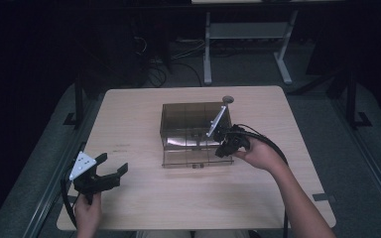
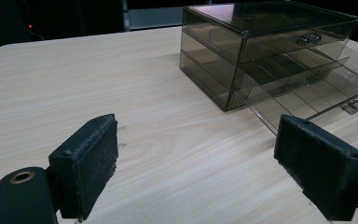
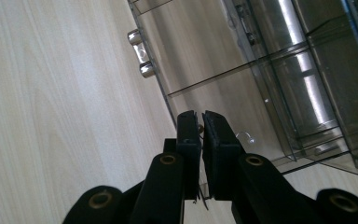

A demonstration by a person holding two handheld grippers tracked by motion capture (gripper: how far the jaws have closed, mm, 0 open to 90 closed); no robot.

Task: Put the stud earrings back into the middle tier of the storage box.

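No writing or brand can be read on the smoky transparent plastic drawer cabinet (image 1: pixel 196 126), which stands near the middle of the pale wood-grain worktop (image 1: pixel 139 208). Its drawer fronts face the person, and the clear bottom drawer (image 1: pixel 197 157) is pulled out toward them, its long axis running across the worktop. The right gripper (image 1: pixel 226 147) hovers at that drawer's right end, jaws pressed together; whether anything small is pinched between them is hard to make out. The left gripper (image 1: pixel 113 168) rests near the worktop's front left edge, jaws wide apart around nothing. In the right gripper view the small metal drawer handle (image 3: pixel 139 52) shows, and the cabinet is cut off at the frame.
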